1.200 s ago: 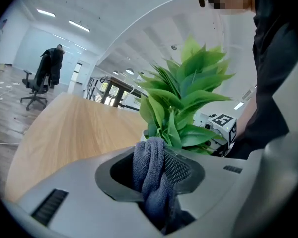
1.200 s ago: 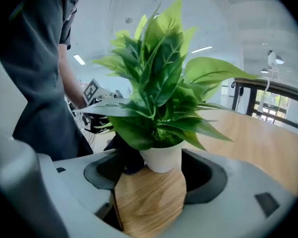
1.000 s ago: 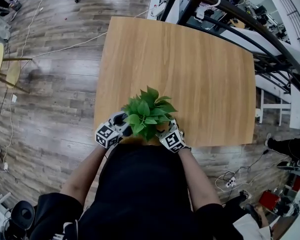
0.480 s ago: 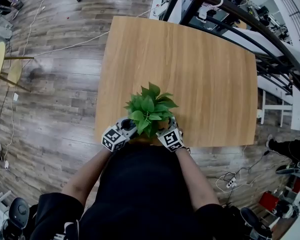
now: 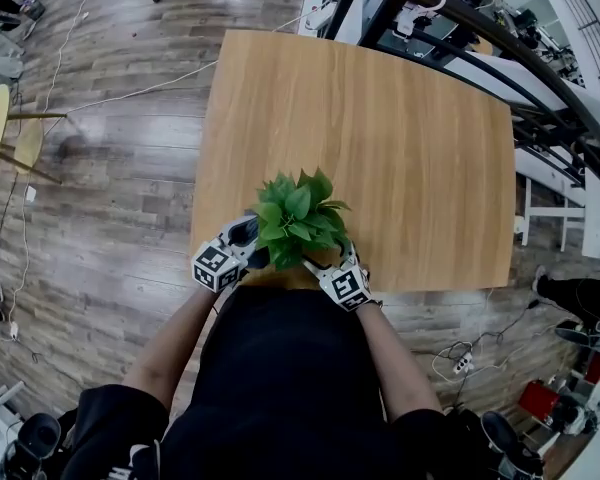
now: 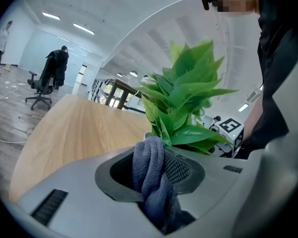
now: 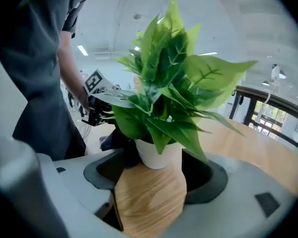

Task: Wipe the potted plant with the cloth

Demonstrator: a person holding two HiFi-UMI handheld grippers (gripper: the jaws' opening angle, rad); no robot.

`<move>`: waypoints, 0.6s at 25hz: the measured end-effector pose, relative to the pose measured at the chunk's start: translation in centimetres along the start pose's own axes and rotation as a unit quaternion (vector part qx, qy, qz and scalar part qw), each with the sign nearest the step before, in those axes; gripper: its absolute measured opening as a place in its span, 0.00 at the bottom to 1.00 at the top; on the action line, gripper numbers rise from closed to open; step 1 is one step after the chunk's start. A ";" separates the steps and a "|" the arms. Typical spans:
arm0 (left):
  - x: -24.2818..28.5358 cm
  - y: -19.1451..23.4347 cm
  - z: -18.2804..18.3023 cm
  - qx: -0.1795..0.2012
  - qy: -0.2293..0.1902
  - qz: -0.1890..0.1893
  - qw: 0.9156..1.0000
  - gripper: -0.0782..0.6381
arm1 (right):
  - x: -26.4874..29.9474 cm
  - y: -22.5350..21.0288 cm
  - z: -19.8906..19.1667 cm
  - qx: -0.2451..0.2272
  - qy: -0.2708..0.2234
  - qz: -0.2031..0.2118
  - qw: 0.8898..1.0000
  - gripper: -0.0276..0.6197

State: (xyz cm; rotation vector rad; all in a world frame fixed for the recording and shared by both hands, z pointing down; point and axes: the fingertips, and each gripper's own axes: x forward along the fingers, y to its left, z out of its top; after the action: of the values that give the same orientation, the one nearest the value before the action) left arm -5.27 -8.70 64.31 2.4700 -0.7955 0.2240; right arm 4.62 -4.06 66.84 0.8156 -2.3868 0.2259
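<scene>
Head view looks down on a potted plant (image 5: 300, 218) standing at the near edge of a wooden table (image 5: 380, 118), close to the person's body, with the 2 grippers on either side of it. The left gripper (image 5: 252, 240) comes in from the plant's left, and the right gripper (image 5: 335, 260) from its near right. Left gripper view shows that gripper's jaws clamped on a bunched grey cloth (image 6: 151, 172), whose top fold touches the lowest green leaves. Right gripper view shows the white pot (image 7: 159, 155) upright between that gripper's jaws, which stand wide and close around its sides, bare table wood showing below it. The cloth shows dark at the pot's far left side.
</scene>
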 end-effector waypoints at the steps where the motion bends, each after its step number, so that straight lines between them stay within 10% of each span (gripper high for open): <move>1: 0.0 0.0 0.0 0.001 0.001 -0.001 1.000 0.30 | 0.0 -0.7 -0.3 0.005 0.004 -0.012 1.000 0.57; 7: 0.2 -0.3 0.1 0.004 0.003 -0.006 1.000 0.30 | 1.6 -1.3 0.6 -0.081 0.029 0.015 0.996 0.57; 15: 0.4 -2.1 -1.8 0.008 0.005 -0.023 1.000 0.30 | 2.3 -1.3 1.2 -0.025 0.010 -0.009 1.000 0.57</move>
State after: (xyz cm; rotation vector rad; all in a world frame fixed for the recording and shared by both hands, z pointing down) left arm -3.77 -6.50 65.04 2.4969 -0.7347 0.2279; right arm 3.43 -6.65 67.19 0.8079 -2.3555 0.1649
